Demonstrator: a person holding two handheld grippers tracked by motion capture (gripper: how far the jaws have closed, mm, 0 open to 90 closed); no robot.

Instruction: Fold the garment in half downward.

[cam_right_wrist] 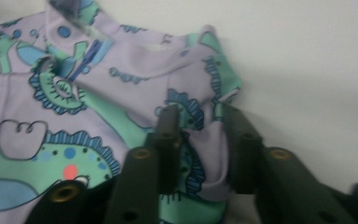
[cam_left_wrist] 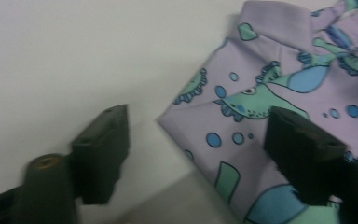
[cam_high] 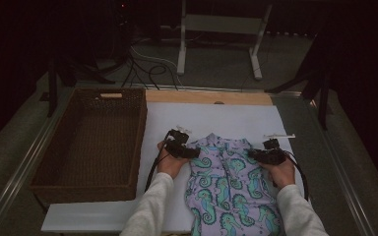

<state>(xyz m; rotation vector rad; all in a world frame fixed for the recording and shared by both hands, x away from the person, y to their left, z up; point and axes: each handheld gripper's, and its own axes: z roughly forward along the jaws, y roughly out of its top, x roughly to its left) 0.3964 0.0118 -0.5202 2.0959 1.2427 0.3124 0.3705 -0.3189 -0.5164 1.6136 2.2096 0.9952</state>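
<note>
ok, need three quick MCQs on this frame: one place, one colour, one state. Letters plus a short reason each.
1. Where does the wicker basket stand relative to the garment?
A. to its left
B. to its right
C. on top of it

2. What is the garment's base colour?
A. red
B. lilac
C. black

3. How does the right tool stand at the garment?
A. wide open above bare table
B. closed on a fold of its edge
C. resting inside the basket

Answers:
1 A, the high view shows the basket at the left of the white board.
2 B, lilac cloth with teal seahorses.
3 B, the right gripper view shows fabric bunched between its jaws.
</note>
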